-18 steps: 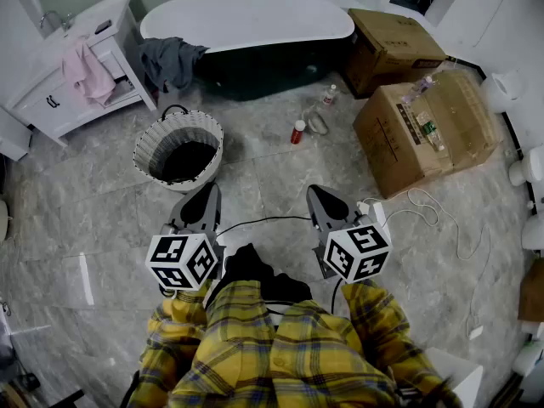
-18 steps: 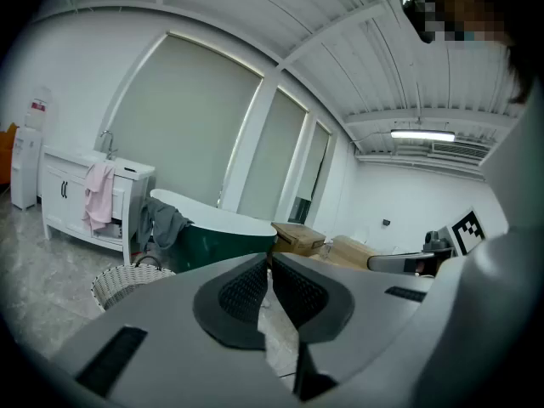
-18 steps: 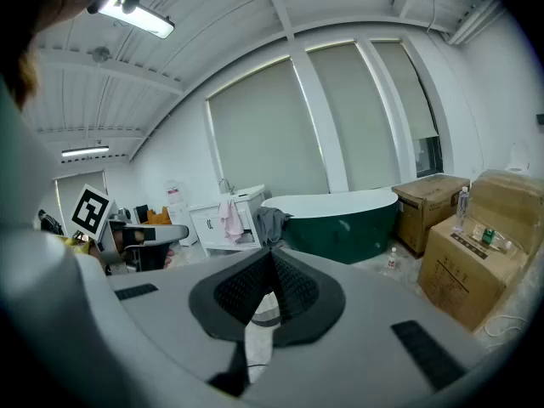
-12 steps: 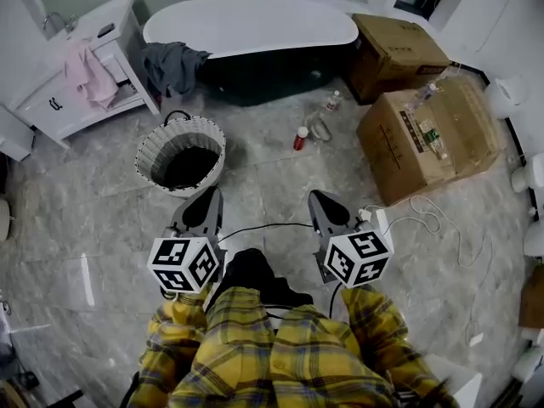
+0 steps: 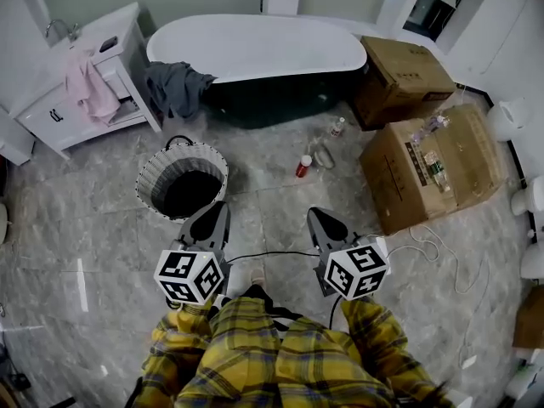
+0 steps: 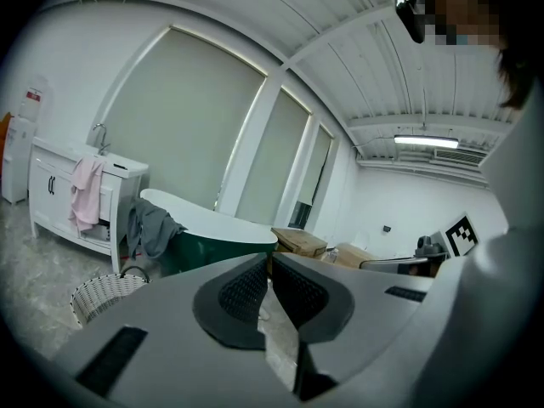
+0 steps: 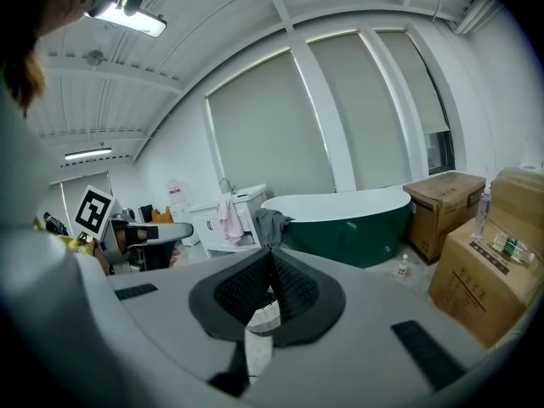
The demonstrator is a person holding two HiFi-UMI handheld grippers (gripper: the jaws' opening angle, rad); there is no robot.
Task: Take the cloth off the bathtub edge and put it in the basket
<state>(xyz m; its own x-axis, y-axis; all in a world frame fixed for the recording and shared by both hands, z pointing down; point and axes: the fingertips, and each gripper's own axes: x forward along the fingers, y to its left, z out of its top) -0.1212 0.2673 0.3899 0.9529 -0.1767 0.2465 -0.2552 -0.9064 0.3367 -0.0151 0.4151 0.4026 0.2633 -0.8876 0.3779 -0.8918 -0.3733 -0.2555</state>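
Note:
A grey cloth (image 5: pixel 176 87) hangs over the left end of the white-rimmed dark green bathtub (image 5: pixel 255 45); it also shows in the left gripper view as the grey cloth (image 6: pixel 150 230) and in the right gripper view as the grey cloth (image 7: pixel 269 225). A round wicker basket (image 5: pixel 181 176) with a dark inside stands on the floor in front of it. My left gripper (image 5: pixel 212 217) is shut and holds nothing, just this side of the basket. My right gripper (image 5: pixel 322 222) is shut and holds nothing too, over bare floor to the right.
A white cabinet (image 5: pixel 75 83) with a pink towel (image 5: pixel 89 87) stands at the left. Two cardboard boxes (image 5: pixel 429 161) sit at the right. A red-capped bottle (image 5: pixel 303 166) and a small bottle (image 5: pixel 337 127) lie on the floor before the tub. A white cable (image 5: pixel 442 228) trails at the right.
The view has moved forward toward the tub and basket; both now sit lower in the frame and closer to the grippers. Both grippers stay shut.

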